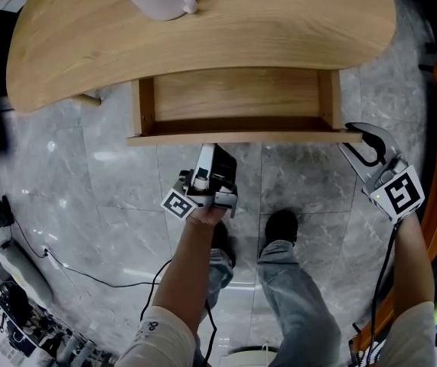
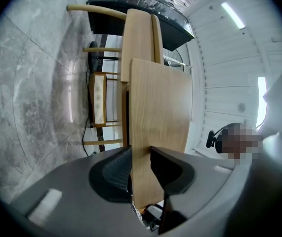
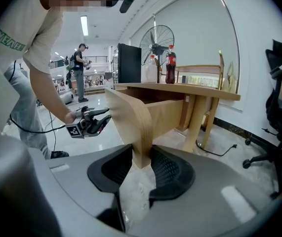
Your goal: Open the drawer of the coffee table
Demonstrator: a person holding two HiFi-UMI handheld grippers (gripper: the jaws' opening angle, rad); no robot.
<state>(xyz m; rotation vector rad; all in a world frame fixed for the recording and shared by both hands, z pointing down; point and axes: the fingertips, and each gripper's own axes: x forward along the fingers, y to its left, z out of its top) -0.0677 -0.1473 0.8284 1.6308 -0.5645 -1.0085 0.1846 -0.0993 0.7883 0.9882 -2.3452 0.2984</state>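
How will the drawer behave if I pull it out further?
Probably stiff: the wooden front panel looks thick where the left claw and right claw clamp it. Likely light, since the drawer looks empty. It is well out already, so it might sag or drop; its back end is hidden under the tabletop.

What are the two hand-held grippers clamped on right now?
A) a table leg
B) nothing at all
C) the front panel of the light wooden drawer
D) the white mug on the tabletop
C: the left hand-held gripper and the right hand-held gripper each have their jaws closed on the light wooden drawer's front panel, and the drawer stands pulled out.
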